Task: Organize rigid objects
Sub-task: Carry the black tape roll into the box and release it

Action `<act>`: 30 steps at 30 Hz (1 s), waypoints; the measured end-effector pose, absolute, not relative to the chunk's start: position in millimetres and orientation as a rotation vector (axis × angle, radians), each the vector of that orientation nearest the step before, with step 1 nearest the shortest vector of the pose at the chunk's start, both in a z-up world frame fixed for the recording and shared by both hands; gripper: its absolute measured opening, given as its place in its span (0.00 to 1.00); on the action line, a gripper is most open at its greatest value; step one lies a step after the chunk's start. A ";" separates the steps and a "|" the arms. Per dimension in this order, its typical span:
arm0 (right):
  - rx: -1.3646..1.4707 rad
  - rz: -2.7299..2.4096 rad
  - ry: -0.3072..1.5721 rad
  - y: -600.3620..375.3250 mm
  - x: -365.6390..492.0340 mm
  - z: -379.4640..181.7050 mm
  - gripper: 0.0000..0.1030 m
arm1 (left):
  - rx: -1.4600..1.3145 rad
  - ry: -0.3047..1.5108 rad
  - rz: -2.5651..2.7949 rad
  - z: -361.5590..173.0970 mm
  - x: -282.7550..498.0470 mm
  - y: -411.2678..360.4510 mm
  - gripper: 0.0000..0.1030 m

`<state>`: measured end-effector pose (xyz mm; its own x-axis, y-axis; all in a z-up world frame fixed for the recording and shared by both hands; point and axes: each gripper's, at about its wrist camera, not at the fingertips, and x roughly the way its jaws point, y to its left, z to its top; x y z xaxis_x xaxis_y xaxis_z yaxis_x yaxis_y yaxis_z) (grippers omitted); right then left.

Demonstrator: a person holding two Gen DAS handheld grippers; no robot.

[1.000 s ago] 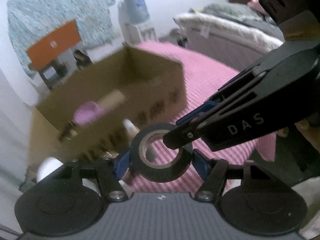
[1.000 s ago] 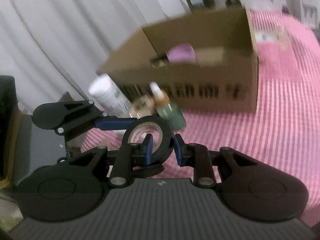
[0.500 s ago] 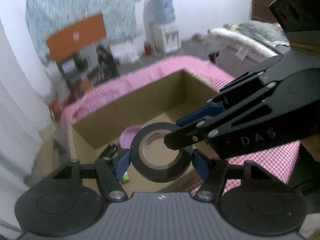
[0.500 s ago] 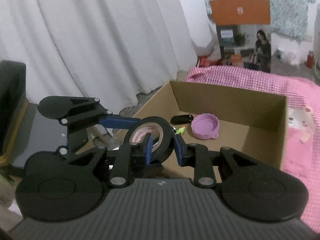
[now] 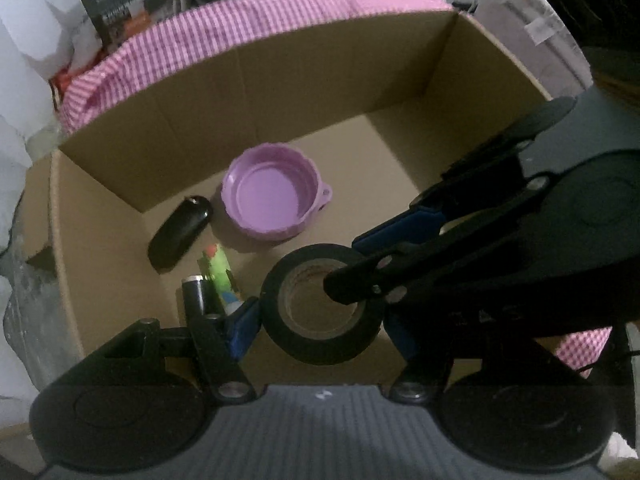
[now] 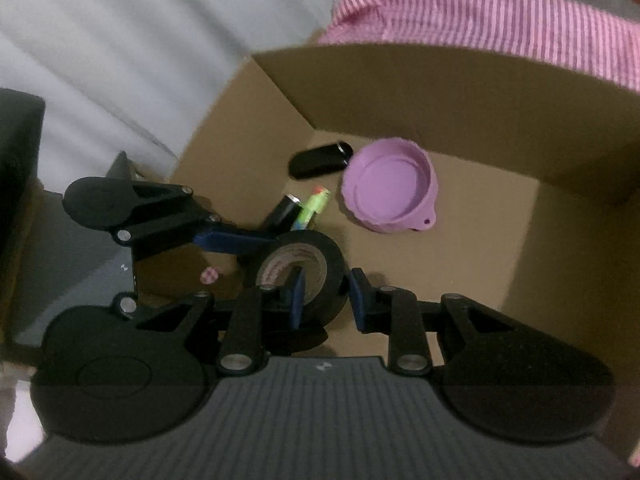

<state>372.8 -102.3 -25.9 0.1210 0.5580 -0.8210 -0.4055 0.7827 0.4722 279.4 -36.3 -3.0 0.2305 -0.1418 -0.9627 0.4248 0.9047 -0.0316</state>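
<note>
A black tape roll (image 5: 320,308) hangs over the open cardboard box (image 5: 280,80). My left gripper (image 5: 320,320) is shut on the roll's outer sides. My right gripper (image 6: 324,296) is shut on the roll's (image 6: 304,272) wall, one finger through its hole. In the left wrist view the right gripper's fingers (image 5: 400,236) come in from the right. On the box floor lie a pink lid (image 5: 276,196), a black oval device (image 5: 180,232), a green tube (image 5: 218,272) and a black cylinder (image 5: 194,292).
The box (image 6: 440,80) stands on a pink checked cloth (image 5: 248,28). A white curtain (image 6: 140,40) hangs left of it. A dark chair or case (image 6: 16,152) stands at the far left. Room clutter lies beyond the table.
Both grippers have carried the tape roll forward and tilted down, from beside the box to over its inside. The box floor and its contents now fill the views.
</note>
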 end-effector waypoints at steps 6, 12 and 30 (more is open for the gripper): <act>0.167 0.707 1.351 -100.2 383.8 -46.5 0.24 | 0.272 1.316 -0.397 -12.4 284.2 -37.9 0.66; 0.224 0.712 1.365 -98.9 387.1 -56.3 0.25 | 0.276 1.301 -0.394 -6.8 281.5 -38.4 0.67; 0.405 0.688 0.777 -186.3 260.1 63.6 0.82 | 0.206 0.932 -0.368 96.7 191.0 -16.4 0.87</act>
<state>260.1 -186.3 63.6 0.5150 0.6958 -0.5006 -0.4120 0.7130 0.5673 191.0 -16.4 96.7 0.5404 -0.2196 -0.8123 0.3951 0.9185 0.0145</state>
